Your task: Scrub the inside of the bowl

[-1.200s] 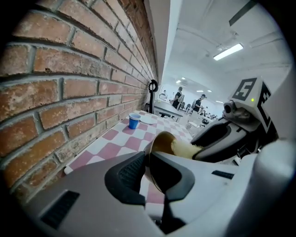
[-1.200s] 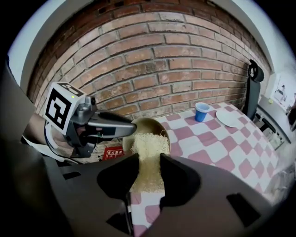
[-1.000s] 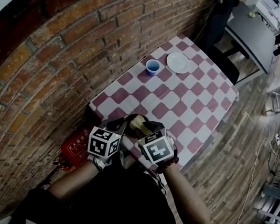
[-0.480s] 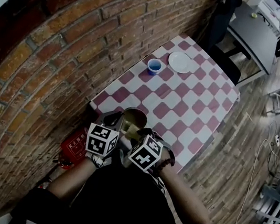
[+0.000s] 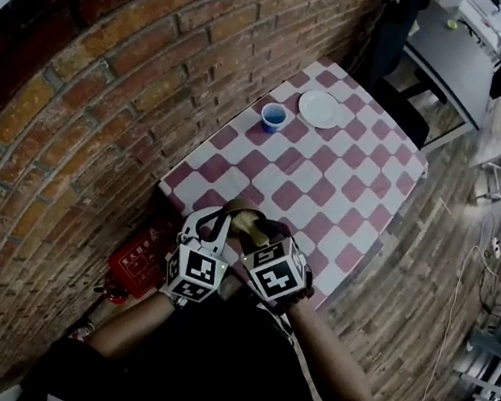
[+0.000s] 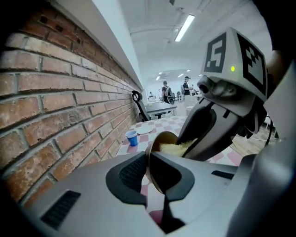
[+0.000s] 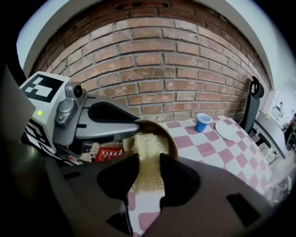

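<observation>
Now your left gripper (image 6: 149, 162) pinches the thin rim of the round brown bowl (image 7: 170, 141). Your right gripper (image 7: 149, 178) grips a coarse yellow sponge (image 7: 147, 148) inside it.

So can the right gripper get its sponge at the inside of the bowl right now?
Probably yes: the left gripper holds the bowl by its rim, tipped open toward the right gripper, and the sponge reaches inside it. Nothing blocks it.

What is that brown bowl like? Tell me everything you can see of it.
The round brown bowl, wooden-looking, is tipped on its side over the near end of the red-and-white checked table. The left hand-held gripper is shut on its rim; the yellow sponge in the right hand-held gripper presses into its inside.
</observation>
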### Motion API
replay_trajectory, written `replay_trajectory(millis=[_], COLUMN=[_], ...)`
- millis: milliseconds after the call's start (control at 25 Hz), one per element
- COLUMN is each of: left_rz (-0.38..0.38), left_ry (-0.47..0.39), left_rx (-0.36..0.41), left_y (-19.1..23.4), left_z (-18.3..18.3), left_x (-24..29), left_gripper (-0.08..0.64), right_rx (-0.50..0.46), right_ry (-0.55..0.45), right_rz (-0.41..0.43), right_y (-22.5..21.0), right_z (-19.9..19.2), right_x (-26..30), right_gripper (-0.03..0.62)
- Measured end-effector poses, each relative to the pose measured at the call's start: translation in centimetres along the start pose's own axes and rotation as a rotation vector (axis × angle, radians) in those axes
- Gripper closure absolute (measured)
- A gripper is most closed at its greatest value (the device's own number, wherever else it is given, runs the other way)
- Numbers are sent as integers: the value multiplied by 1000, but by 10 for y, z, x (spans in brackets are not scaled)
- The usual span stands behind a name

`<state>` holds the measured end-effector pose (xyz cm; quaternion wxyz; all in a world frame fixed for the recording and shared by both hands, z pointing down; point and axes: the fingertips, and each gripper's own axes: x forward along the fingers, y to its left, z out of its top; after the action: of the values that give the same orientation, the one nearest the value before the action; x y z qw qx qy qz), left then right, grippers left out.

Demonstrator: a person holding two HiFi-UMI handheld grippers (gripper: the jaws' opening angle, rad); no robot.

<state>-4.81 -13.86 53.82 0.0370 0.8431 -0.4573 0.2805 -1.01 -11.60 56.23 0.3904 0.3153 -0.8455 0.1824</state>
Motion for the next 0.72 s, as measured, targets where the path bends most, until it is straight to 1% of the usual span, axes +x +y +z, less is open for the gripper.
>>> replay_trajectory(millis=[80, 200, 280, 400, 520, 600, 720], left_rz=[-2, -3, -10, -5, 16, 27, 18], left_ry=[-5, -21, -28, -16, 13, 26, 41], left_rx=[1, 7, 16, 31, 43, 42, 23], left_y=[-1, -2, -3, -4, 3, 9, 8], left_z=[1, 6, 10, 10, 3, -1, -11], left_x=[0, 0, 0, 1, 1, -1, 2], left_gripper=[525, 526, 526, 526, 526, 526, 526], right_rx=[-71, -227, -305, -381, -406, -382, -336], right_ry=[-17, 34, 71, 112, 169, 199, 188], right_rz=[-40, -75, -64, -34, -36, -51, -99], right_y=[0, 7, 17, 33, 35, 28, 14], right_z=[8, 5, -1, -10, -27, -39, -38], right_x=[-2, 3, 8, 15, 18, 17, 16], right_gripper=[437, 437, 437, 437, 437, 437, 437])
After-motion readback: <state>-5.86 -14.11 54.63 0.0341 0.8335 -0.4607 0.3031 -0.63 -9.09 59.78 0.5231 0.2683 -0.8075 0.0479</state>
